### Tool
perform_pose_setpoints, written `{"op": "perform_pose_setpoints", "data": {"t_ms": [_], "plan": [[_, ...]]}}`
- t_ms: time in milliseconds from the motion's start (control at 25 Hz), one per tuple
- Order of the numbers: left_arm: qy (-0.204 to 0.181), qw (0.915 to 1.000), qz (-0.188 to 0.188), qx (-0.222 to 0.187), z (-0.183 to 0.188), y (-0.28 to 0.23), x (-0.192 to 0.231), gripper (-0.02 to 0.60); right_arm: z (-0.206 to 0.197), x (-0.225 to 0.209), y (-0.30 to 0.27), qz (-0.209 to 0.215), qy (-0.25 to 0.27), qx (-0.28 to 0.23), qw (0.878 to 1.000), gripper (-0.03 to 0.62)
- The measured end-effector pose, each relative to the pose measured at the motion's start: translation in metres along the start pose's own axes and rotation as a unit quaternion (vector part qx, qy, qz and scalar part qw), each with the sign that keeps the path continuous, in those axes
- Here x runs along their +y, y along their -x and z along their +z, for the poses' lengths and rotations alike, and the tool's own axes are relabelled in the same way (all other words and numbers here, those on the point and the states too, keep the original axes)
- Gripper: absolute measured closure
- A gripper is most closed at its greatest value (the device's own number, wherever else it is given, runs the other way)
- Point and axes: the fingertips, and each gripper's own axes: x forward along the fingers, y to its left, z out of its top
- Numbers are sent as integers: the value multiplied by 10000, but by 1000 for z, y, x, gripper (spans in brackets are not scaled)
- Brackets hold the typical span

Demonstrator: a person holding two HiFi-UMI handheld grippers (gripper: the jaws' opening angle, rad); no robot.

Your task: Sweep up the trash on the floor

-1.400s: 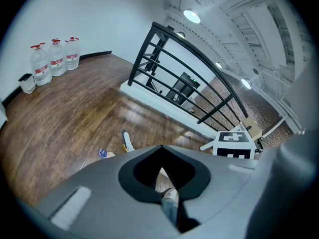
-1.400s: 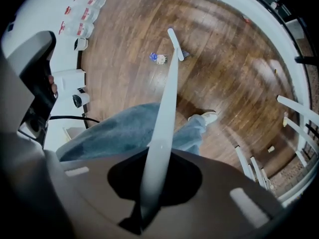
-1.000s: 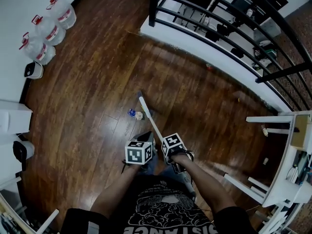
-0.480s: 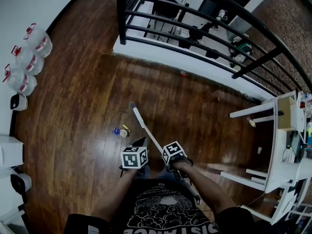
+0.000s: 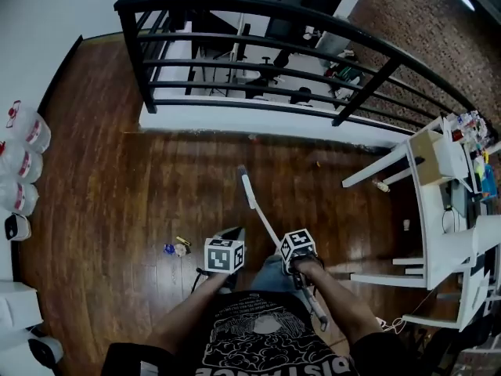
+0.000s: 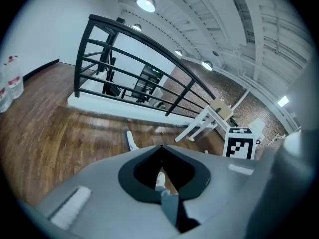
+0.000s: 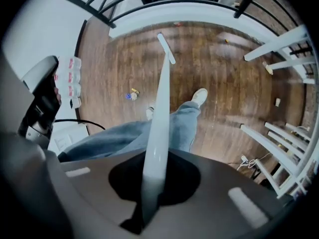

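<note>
One broom (image 5: 255,203), two grippers, three bits of trash (image 5: 175,247): one blue, one beige, one yellow, small and bunched together on the wood floor (image 5: 109,171), left of my left gripper (image 5: 230,240) and apart from the broom head. Right gripper (image 7: 158,163) has its fingers clamped on the white broom handle, which slants out ahead to the floor. Left fingers are narrow, pinching a thin grey strip (image 6: 169,208). Three water bottles (image 5: 19,160) stand by the left wall.

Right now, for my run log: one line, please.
left gripper: shut on grey handle | right gripper: shut on white broom handle | trash: on floor, unswept
</note>
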Motion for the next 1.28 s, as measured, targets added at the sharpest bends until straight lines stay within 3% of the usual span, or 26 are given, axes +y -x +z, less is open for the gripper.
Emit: {"op": "perform_pose_setpoints", "data": {"t_ms": [160, 400, 720, 840, 1080, 1280], "plan": [[-428, 9987, -166, 221, 16, -40, -42, 577, 26, -53, 32, 203, -349, -319, 9987, 594], [-602, 9976, -182, 293, 52, -110, -90, 577, 76, -157, 84, 268, -653, -547, 9960, 594], [-741, 9958, -121, 531, 106, -199, -159, 577, 135, -309, 148, 84, -993, -478, 9939, 594], [-979, 9927, -159, 693, 116, -233, -186, 577, 159, -357, 162, 13, -1109, -447, 9928, 594], [-1025, 9904, 187, 912, 127, -274, -201, 577, 213, -444, 184, -493, -1123, -222, 9922, 594], [-542, 9931, 445, 935, 145, -290, -196, 577, 250, -502, 193, -1103, -875, 16, 9900, 594]]}}
